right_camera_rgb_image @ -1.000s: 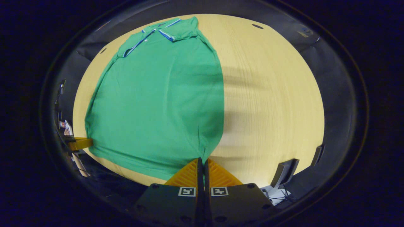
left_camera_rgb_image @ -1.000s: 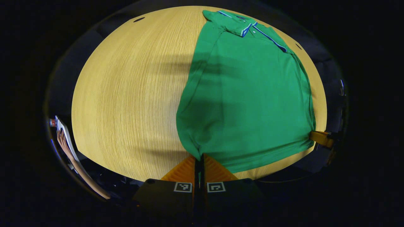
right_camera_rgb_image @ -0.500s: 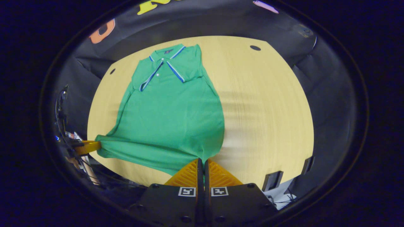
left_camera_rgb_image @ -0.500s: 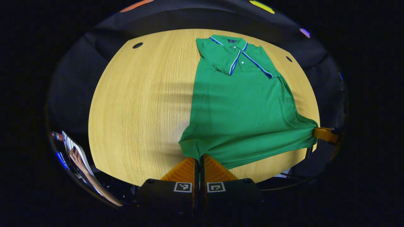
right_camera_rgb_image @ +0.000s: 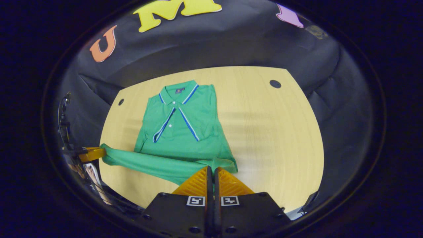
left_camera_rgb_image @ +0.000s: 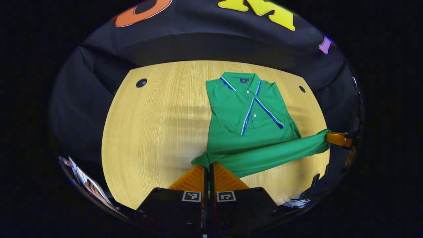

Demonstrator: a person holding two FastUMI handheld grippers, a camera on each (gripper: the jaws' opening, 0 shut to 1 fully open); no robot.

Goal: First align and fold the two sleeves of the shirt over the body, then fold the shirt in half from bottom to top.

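Both claws, left claw (left_camera_rgb_image: 209, 168) and right claw (right_camera_rgb_image: 211, 172), grip the shirt (left_camera_rgb_image: 246, 115) hem corners; carry them level, ahead to the collar (left_camera_rgb_image: 243, 82), keeping the hem taut.

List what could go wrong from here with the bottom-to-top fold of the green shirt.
1. The left hand-held gripper and right hand-held gripper each pinch only a small bit of the shirt hem; a corner might slip out on the way to the collar.
2. The hem hangs stretched and bunched between them, so it may land creased or skewed.
3. The shirt lies near one side of the table; dragging could shift the folded sleeves.
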